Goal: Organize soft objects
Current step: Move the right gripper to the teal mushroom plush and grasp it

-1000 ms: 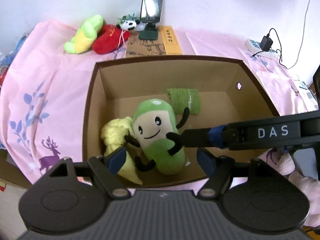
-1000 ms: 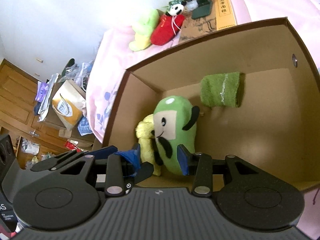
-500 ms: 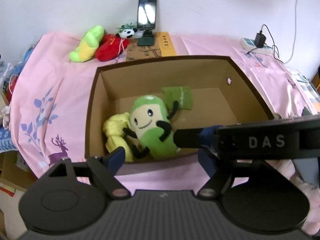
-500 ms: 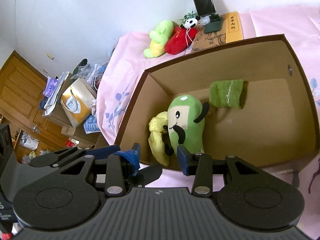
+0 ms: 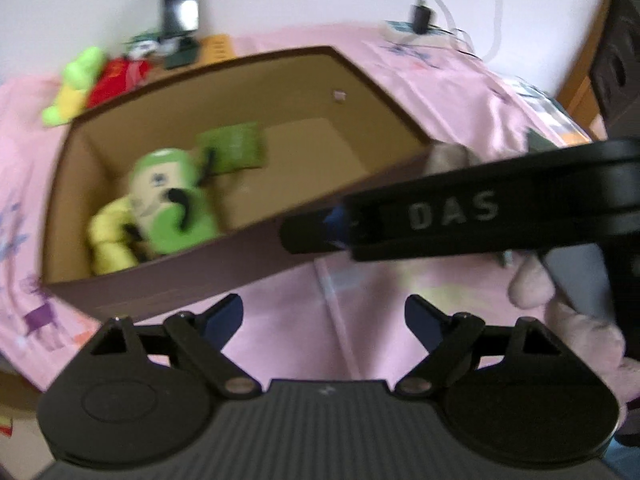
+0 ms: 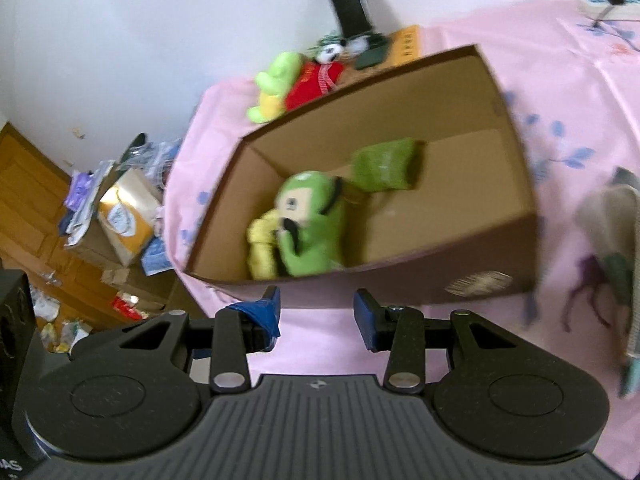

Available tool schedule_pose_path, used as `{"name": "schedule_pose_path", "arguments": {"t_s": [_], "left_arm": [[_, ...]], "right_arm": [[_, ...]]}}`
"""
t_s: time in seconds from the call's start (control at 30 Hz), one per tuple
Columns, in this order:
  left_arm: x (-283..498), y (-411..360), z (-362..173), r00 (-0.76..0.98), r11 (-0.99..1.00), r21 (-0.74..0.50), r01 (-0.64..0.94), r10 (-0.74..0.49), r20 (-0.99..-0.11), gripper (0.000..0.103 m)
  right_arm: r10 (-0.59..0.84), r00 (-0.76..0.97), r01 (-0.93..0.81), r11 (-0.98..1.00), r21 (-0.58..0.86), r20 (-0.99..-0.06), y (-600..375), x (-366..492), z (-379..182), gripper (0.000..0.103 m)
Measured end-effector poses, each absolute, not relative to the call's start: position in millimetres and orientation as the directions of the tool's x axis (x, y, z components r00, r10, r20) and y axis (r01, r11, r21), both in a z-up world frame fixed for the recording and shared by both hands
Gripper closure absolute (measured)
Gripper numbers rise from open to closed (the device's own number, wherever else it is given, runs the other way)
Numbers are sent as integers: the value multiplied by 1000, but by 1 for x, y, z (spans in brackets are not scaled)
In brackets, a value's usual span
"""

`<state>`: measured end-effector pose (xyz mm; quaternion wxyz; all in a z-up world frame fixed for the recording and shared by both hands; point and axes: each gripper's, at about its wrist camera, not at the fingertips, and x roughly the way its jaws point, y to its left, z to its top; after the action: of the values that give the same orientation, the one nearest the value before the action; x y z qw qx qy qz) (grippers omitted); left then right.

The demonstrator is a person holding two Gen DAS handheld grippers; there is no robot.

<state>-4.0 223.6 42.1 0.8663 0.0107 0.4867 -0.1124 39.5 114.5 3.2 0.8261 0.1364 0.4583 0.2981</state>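
Currently both tools, left tool (image 5: 323, 318) and right tool (image 6: 316, 314), stand open and empty at lower frame. Green plush (image 6: 310, 226) lies inside the cardboard box (image 6: 400, 280), above them, at centre left.

Cardboard box (image 6: 472, 280) contains three soft items: green smiling plush (image 6: 312, 224) lying against a yellow plush (image 6: 260, 248) at the left wall, and a folded green towel (image 6: 386, 170) (further back) — all images blurred.
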Motion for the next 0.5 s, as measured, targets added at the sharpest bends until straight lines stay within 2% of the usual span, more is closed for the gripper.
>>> {"name": "schedule_pose_path", "arguments": {"t_s": [0.33, 0.5], "left_arm": [[6, 151, 14, 422, 913, -141, 384, -309, -852, 16], [20, 118, 1, 381, 890, -171, 422, -345, -857, 16]], "right_arm": [[513, 480, -247, 858, 451, -712, 37, 31, -16, 78], [469, 521, -189, 878, 439, -714, -6, 26, -17, 78]]}}
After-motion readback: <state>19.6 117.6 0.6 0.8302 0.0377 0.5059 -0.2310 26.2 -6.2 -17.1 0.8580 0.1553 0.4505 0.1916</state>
